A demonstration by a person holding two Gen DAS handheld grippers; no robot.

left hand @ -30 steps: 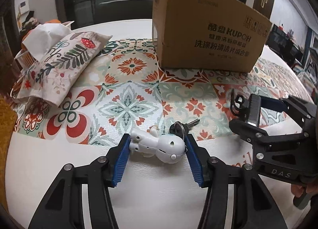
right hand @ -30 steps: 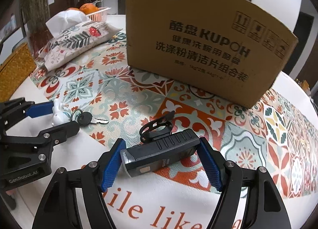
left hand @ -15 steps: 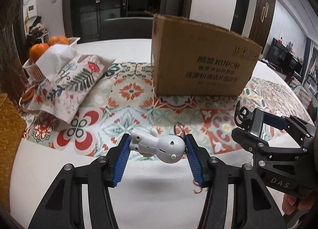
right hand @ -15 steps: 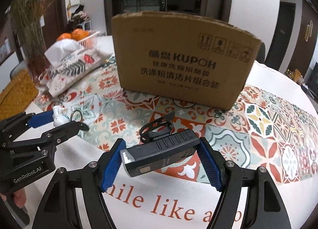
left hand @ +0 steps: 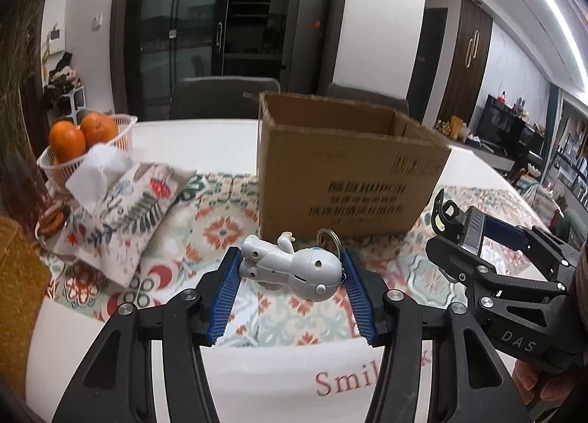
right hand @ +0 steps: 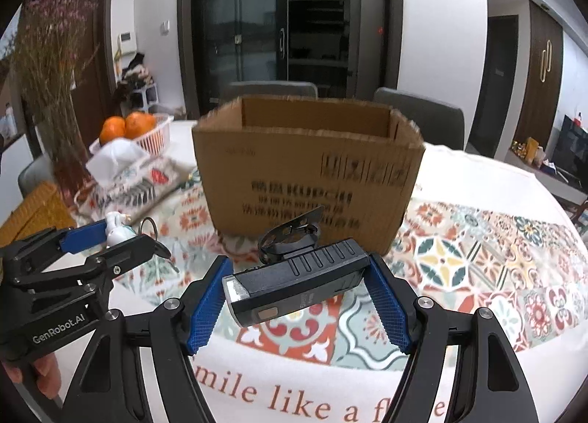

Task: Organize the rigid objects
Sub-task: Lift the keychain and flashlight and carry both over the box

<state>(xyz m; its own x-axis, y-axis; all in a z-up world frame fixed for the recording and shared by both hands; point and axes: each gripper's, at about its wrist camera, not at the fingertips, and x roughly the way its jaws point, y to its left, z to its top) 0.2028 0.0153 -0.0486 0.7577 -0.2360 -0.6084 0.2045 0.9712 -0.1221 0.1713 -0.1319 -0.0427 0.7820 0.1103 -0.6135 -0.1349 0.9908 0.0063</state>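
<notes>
A: Status?

B: Halfway, I'd say. Both items are picked, neither is stowed. The box [right hand: 308, 180] stands open-topped on the table [left hand: 205, 136]; I can't see its floor, so what's inside is unknown.

A: Landmark = box. Where's everything?

B: Everything sits on the near side of the box. Left tool [left hand: 290, 285] is in front of its left half, clamped on the toy [left hand: 290, 268]. Right tool [right hand: 297, 292] is in front of its right half, clamped on the light [right hand: 297, 285].

A: Grip detail?

B: The toy lies sideways between the blue pads, feet against one pad, head toward the other. A key ring [left hand: 328, 238] sticks up beside the head. The light spans the right tool's pads lengthwise, lens end toward the left pad, with its clamp mount [right hand: 290, 234] on top, pointing at the box. Both items are clear of the table, below the box rim.

A: Left to do?

B: Lift both over the rim and release them inside. Tissue pouch [left hand: 125, 210] and orange basket [left hand: 88, 145], left of the box, are probably not part of it.
</notes>
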